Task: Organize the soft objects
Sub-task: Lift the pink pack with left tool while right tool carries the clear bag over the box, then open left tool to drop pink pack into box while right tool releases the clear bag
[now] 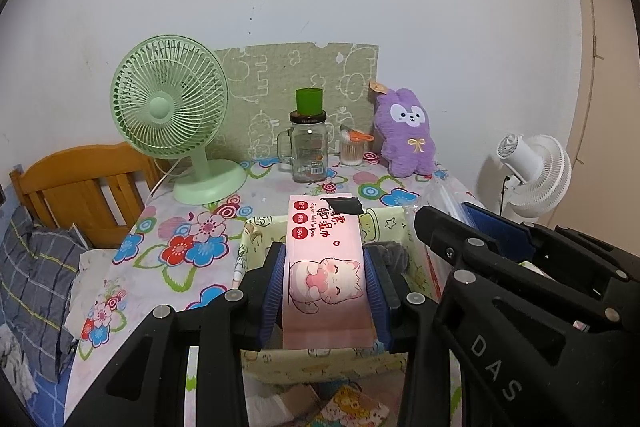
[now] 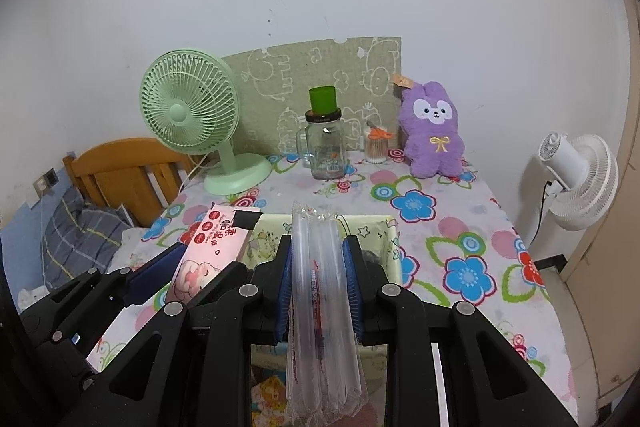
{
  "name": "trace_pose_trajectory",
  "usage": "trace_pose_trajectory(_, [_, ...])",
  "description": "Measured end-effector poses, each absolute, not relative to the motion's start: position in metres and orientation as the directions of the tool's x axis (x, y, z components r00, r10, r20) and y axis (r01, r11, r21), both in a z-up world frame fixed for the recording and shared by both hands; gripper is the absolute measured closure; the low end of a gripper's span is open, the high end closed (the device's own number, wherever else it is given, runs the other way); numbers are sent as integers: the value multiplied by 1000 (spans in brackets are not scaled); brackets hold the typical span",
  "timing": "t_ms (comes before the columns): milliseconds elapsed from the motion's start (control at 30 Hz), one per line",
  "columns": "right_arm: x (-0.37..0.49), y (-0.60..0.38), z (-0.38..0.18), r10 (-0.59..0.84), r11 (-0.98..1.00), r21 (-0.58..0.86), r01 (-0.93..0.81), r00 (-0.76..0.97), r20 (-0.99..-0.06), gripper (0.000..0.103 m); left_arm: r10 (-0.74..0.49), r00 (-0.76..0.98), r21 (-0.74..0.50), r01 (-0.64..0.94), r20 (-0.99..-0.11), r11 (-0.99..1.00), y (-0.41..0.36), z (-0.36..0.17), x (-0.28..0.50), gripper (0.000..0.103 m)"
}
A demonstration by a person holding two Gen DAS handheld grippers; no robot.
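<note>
Floral cloth covers the surface (image 2: pixel 460 227), which stands against a white wall. At the back stand a green fan (image 1: pixel 168 107), a glass jar (image 1: pixel 309 151) with a green cup (image 1: pixel 309 99) on its lid, a swab tub (image 2: pixel 376 149) and a purple plush (image 2: pixel 434 131). A white fan (image 2: pixel 576 183) stands off to the right, and a wooden headboard (image 1: pixel 80 183) to the left. A yellow printed bin (image 2: pixel 390 235) sits open at the near edge. The left claw (image 1: pixel 325 287) is clamped on a pink wipes pack (image 1: pixel 324 259), held over the bin. The right claw (image 2: pixel 318 291) is clamped on a clear air-cushion bag (image 2: pixel 318 327), held upright over the same bin, just beside the wipes pack. Something dark lies inside the bin; what it is cannot be told.
</note>
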State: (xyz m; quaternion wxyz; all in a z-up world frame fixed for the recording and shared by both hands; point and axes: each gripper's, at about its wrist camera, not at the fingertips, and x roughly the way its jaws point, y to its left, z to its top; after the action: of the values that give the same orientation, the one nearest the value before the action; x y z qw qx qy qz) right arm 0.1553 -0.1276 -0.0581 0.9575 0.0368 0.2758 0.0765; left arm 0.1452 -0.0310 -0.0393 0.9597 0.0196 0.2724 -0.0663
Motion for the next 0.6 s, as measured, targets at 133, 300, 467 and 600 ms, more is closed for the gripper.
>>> trace_pose_trajectory(133, [166, -128, -64, 168, 985, 118, -123, 829, -533, 75, -120, 835, -3, 140, -537, 990, -30, -45, 155, 64])
trace_pose_trajectory(300, [179, -128, -70, 170, 985, 123, -122, 822, -543, 75, -123, 827, -13, 138, -548, 990, -29, -51, 167, 63])
trace_pose_trajectory(467, [189, -126, -78, 180, 983, 134, -126, 812, -555, 75, -128, 815, -34, 132, -565, 991, -25, -60, 178, 63])
trace_pose_trajectory(600, [197, -125, -86, 190, 981, 145, -130, 798, -572, 75, -126, 802, -41, 126, -584, 991, -23, -66, 185, 62])
